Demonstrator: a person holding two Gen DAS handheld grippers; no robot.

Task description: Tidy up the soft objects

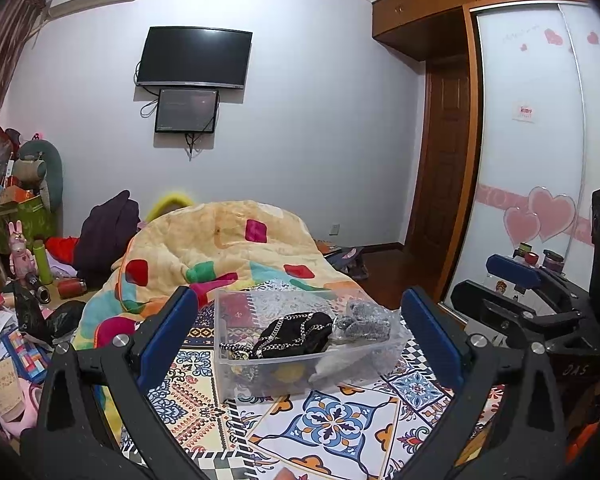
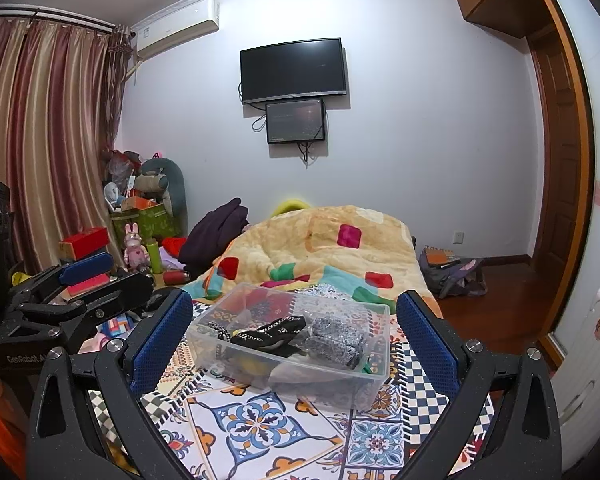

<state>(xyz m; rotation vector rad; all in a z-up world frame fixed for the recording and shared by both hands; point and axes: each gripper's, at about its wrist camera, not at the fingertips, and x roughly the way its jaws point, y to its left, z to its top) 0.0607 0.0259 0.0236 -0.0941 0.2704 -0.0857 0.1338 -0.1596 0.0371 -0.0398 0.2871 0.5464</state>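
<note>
A clear plastic bin [image 1: 236, 376] stands on the patterned bedsheet [image 1: 332, 420]. In it lie a black soft item with white trim [image 1: 296, 334], a grey knitted item in clear wrap [image 1: 364, 322] and something yellow underneath. The bin also shows in the right wrist view [image 2: 376, 364], with the black item [image 2: 268, 334] and the grey item [image 2: 336, 340]. My left gripper [image 1: 300, 308] is open and empty, a little short of the bin. My right gripper [image 2: 296, 312] is open and empty, also short of the bin. Each gripper shows at the edge of the other's view.
A crumpled yellow quilt [image 1: 228, 248] with coloured patches lies behind the bin. A dark garment [image 1: 108, 232] sits beyond it. Cluttered boxes and toys [image 2: 140, 220] stand at the left by the curtain. A backpack [image 2: 452, 272] lies on the floor at right near the wardrobe.
</note>
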